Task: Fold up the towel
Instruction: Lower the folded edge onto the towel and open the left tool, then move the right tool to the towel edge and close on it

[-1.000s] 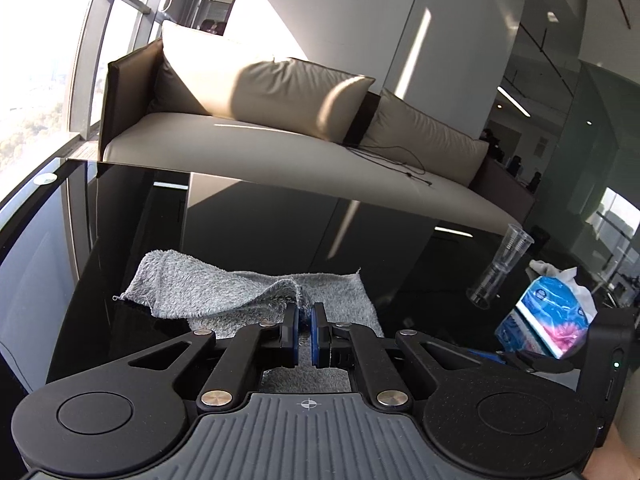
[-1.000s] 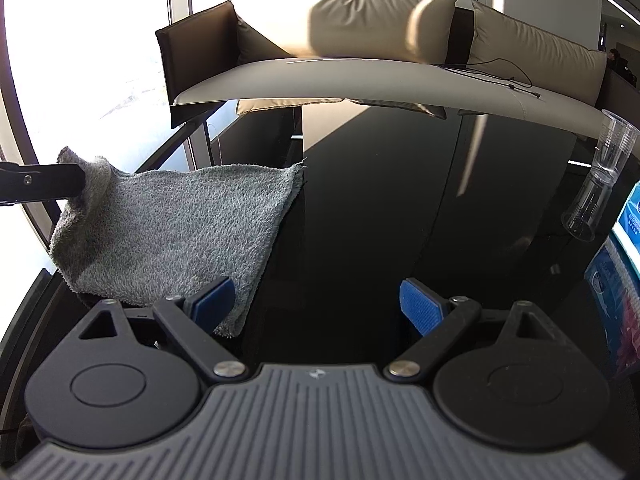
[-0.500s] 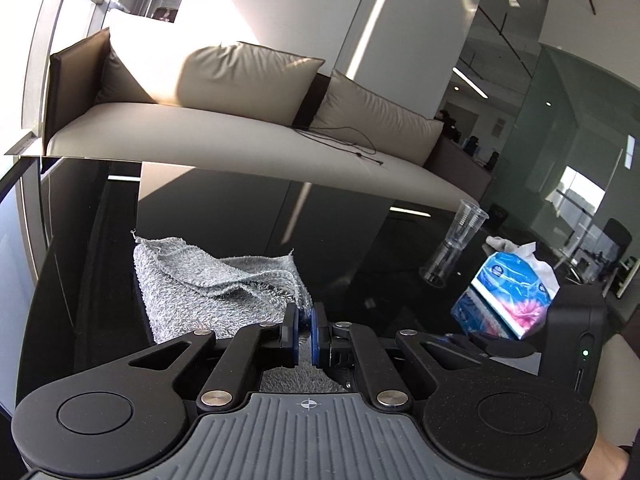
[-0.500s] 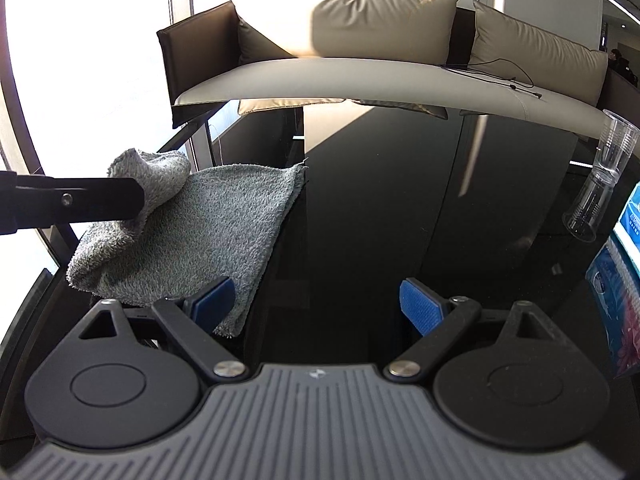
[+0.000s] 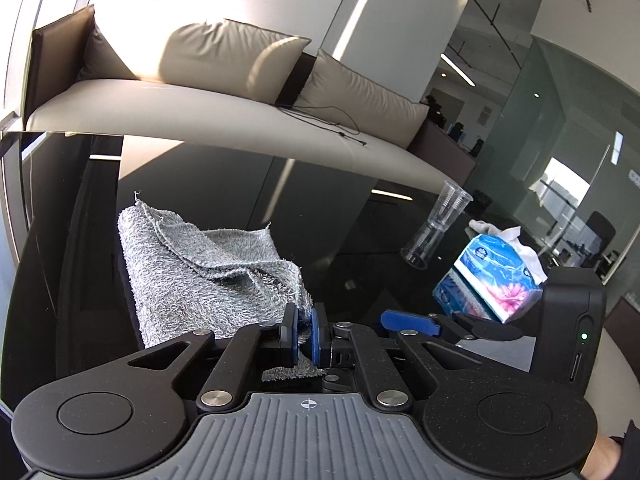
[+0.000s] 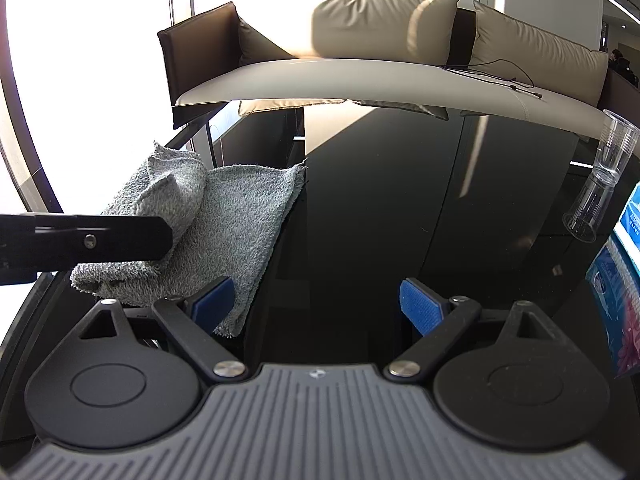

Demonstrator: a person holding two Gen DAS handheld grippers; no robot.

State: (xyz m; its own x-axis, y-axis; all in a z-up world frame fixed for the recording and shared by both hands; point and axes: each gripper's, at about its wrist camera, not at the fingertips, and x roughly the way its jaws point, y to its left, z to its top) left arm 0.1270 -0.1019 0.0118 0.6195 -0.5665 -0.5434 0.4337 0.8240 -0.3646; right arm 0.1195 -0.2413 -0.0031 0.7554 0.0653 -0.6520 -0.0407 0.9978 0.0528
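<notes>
Grey towel (image 5: 208,280), lying by the counter's (image 6: 400,208) left edge, is pinched at a lifted corner by the left hand-held gripper (image 5: 305,334), nearer than the wide-open right hand-held gripper (image 6: 316,304) alongside.

A glossy black table (image 6: 380,208) carries a grey towel (image 6: 240,232), clear plastic cup (image 6: 614,152) and tissue pack (image 5: 496,276).

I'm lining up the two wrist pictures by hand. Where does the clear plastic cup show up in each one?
Left wrist view: the clear plastic cup is right of centre on the black table, up-left of the tissue pack.
Right wrist view: the cup is at the far right edge, above the tissue pack.
Shared landmark: the grey towel.
</notes>
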